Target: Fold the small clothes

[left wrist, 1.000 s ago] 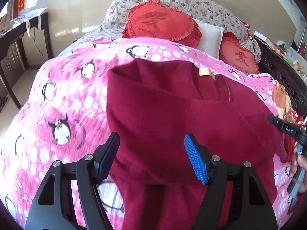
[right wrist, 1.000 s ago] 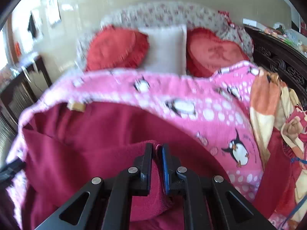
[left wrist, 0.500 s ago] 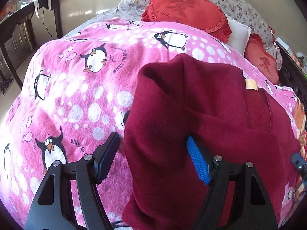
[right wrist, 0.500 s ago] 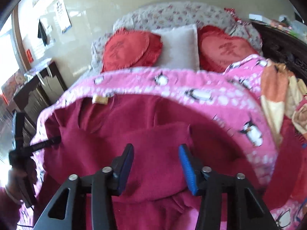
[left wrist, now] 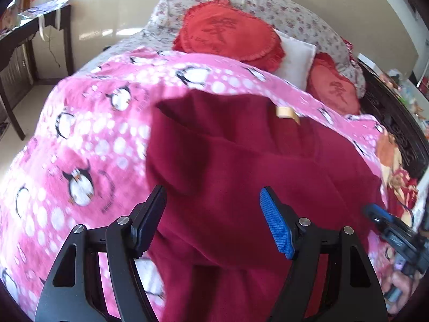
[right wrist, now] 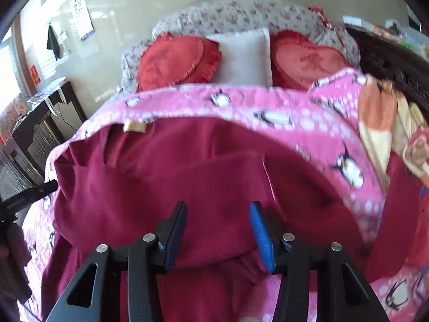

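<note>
Since a second ago the right gripper (right wrist: pixel 217 234) has let go of the dark red garment (left wrist: pixel 241 174); its jaws are opening, and the cloth lies below them, unpinched. That garment lies on the pink penguin blanket (left wrist: pixel 88 139), sleeve folded across it. Above the garment's left edge, the left gripper (left wrist: pixel 214 214) has its jaws wide, holding nothing.

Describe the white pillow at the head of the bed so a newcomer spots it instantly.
Start at the bed's pink penguin blanket and look past its far edge to the row of cushions. The white pillow stands between two red cushions, the only plain, square, pale one there.
</note>
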Motion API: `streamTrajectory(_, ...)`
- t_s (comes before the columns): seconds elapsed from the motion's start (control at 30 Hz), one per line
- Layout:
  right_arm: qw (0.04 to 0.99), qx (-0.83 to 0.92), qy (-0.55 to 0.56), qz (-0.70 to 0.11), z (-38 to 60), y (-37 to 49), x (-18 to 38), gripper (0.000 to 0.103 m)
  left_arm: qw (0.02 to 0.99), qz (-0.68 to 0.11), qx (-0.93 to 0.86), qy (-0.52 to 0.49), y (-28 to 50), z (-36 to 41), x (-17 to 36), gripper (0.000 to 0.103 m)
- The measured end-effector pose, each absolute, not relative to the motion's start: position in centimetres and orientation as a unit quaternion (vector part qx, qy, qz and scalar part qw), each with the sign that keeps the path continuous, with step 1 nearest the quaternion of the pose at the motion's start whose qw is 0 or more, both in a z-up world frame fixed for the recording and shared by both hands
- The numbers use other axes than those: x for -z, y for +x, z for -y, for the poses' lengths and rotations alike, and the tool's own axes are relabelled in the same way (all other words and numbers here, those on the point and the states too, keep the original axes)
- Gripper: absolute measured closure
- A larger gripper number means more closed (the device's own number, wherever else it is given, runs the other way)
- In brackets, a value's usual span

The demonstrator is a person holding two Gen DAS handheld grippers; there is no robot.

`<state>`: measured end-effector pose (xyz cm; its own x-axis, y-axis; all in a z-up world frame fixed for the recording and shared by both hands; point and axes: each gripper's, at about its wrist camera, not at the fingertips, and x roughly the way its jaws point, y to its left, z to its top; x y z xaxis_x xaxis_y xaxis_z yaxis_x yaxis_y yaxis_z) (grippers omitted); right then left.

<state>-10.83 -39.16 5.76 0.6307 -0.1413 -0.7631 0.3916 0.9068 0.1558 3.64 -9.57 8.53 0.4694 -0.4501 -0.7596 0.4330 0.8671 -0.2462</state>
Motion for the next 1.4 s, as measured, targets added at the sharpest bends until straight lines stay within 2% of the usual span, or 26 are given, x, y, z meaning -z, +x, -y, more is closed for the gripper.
streamTrajectory(0.2,0.896,0.140,0.214,-0.363,41.4,-14.3,-8.1,0.054,0.844,-0.452,0.283,0.054,0.0,12.7,-6.3,0.030)
streamTrajectory(0.37,0.874,0.254,0.227,-0.347,47.9,-19.9,-9.8,0.053,0.837,-0.464,0.277,0.084,-0.1,13.7,-4.3,0.030)
streamTrajectory(0.47,0.844,0.307,0.242,-0.366,51.8,-21.7,-9.5,0.045,0.839,-0.465,0.274,0.072,-0.1,13.6,-4.1,0.030)
streamTrajectory(0.67,0.808,0.334,0.311,-0.373,57.3,-21.3,-8.4,0.038,0.841,-0.462,0.267,0.085,-0.5,14.0,-3.8,0.030)
streamTrajectory(0.9,0.776,0.336,0.341,-0.412,59.9,-17.6,-4.6,0.038,0.840,-0.464,0.265,0.094,-0.3,14.3,-3.5,0.030)
streamTrajectory(0.93,0.781,0.332,0.330,-0.414,59.9,-17.4,-4.0,0.040,0.840,-0.464,0.265,0.094,-0.3,14.4,-3.5,0.030)
streamTrajectory(0.97,0.787,0.334,0.322,-0.408,59.8,-17.7,-4.0,0.054,0.840,-0.464,0.265,0.094,-0.2,14.5,-3.5,0.030)
streamTrajectory(1.0,0.786,0.345,0.308,-0.409,59.7,-18.2,-4.2,0.082,0.840,-0.464,0.267,0.093,-0.2,14.4,-3.5,0.030)
streamTrajectory(1.03,0.788,0.342,0.311,-0.406,59.7,-18.6,-4.3,0.088,0.839,-0.464,0.268,0.091,-0.2,14.4,-3.5,0.030)
streamTrajectory(1.1,0.801,0.323,0.327,-0.385,59.5,-20.2,-5.3,0.093,0.838,-0.465,0.272,0.089,-0.1,14.5,-3.5,0.030)
streamTrajectory(1.2,0.825,0.314,0.307,-0.355,58.6,-21.8,-8.5,0.094,0.834,-0.469,0.279,0.084,0.1,14.1,-4.4,0.030)
streamTrajectory(1.27,0.853,0.290,0.300,-0.314,57.5,-22.8,-12.0,0.098,0.838,-0.461,0.284,0.066,0.0,13.4,-5.5,0.030)
streamTrajectory(1.4,0.911,0.221,0.255,-0.237,53.8,-22.9,-19.2,0.099,0.852,-0.440,0.281,0.042,0.0,11.5,-7.7,0.030)
